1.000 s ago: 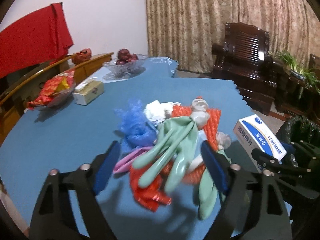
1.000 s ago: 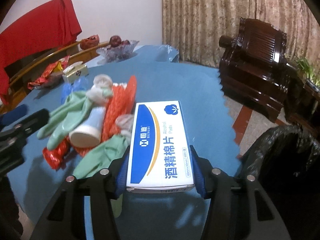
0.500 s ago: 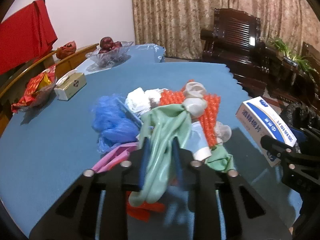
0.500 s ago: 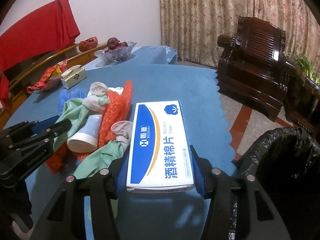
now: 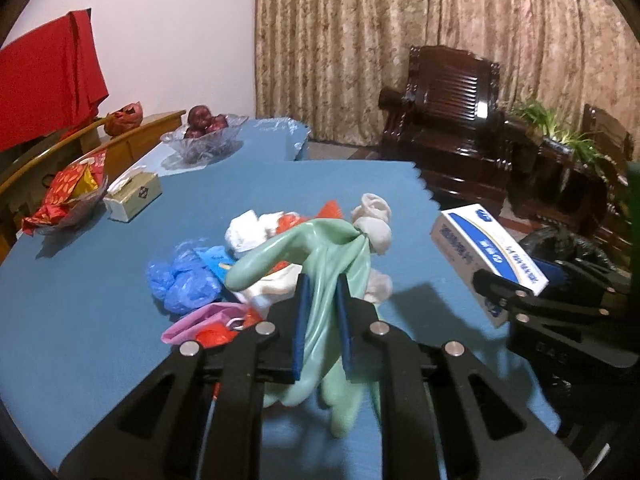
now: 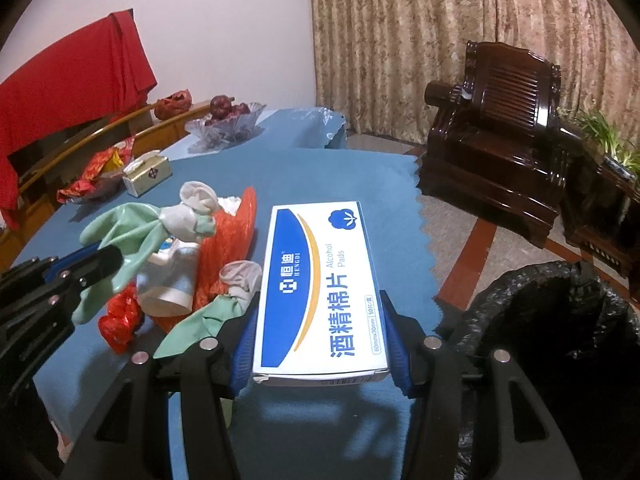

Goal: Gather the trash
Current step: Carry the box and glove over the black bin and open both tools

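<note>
My left gripper [image 5: 322, 320] is shut on a pale green rubber glove [image 5: 320, 248] and holds it lifted above the trash pile on the blue table [image 5: 100, 292]; the glove also shows in the right wrist view [image 6: 128, 228]. My right gripper [image 6: 322, 336] is shut on a white and blue alcohol pads box [image 6: 320, 280], held above the table's right edge; the box also shows in the left wrist view [image 5: 486, 252]. The pile holds blue plastic [image 5: 180, 280], a pink wrapper [image 5: 200, 320], orange netting [image 6: 228, 244], a white bottle [image 6: 168, 284] and a second green glove [image 6: 208, 316].
A bin lined with a black bag [image 6: 560, 340] stands on the floor right of the table. A tissue box [image 5: 134, 196], a snack dish [image 5: 68, 196] and a fruit bowl [image 5: 204, 140] sit at the far left. A dark wooden armchair [image 6: 504, 152] stands beyond.
My left gripper closed on the green glove and lifted it off the pile. My right gripper kept hold of the box and shifted slightly toward the bin.
</note>
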`<move>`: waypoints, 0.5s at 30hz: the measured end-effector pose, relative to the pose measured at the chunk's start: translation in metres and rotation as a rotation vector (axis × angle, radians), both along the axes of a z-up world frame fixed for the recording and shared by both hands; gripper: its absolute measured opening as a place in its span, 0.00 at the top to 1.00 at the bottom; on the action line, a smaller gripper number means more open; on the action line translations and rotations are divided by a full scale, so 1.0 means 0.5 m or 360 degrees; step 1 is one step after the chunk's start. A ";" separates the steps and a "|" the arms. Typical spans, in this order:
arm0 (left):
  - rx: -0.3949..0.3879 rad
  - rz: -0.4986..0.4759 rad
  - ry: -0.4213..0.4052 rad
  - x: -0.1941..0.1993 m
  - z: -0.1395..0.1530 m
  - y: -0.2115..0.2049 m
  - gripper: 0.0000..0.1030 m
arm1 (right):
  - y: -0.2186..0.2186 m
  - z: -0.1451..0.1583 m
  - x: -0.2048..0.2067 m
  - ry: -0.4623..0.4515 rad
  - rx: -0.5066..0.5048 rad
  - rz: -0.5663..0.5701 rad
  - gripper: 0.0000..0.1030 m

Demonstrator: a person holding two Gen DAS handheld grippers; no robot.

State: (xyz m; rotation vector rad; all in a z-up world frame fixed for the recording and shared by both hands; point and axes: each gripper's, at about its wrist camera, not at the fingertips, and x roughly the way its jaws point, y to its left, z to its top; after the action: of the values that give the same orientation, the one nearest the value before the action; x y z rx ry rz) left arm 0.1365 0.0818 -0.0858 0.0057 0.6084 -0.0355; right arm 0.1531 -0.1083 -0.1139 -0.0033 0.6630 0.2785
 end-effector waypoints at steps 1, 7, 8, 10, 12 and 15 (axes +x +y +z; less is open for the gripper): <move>-0.0007 -0.0010 -0.0006 -0.005 0.003 -0.006 0.88 | -0.007 0.006 -0.004 -0.0010 0.0004 -0.0006 0.47; -0.0015 -0.0088 -0.0026 -0.019 0.026 -0.049 0.88 | -0.059 0.041 -0.029 -0.0046 0.0033 -0.0089 0.47; -0.0014 -0.0106 -0.0034 -0.020 0.030 -0.060 0.88 | -0.069 0.045 -0.034 -0.0049 0.0031 -0.0107 0.47; -0.0013 -0.0141 -0.0040 -0.019 0.036 -0.077 0.88 | -0.093 0.050 -0.045 -0.0050 0.0028 -0.0144 0.47; -0.0018 -0.0194 -0.0037 -0.017 0.040 -0.106 0.88 | -0.129 0.054 -0.057 -0.0039 0.0029 -0.0197 0.47; -0.0032 -0.0276 -0.0014 -0.012 0.039 -0.152 0.88 | -0.184 0.051 -0.079 -0.0020 0.0009 -0.0300 0.47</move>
State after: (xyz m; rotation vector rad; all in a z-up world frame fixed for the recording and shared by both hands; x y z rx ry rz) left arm 0.1307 0.0056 -0.0663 0.0389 0.5973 -0.2094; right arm 0.1137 -0.2005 -0.0886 0.0625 0.6449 0.0989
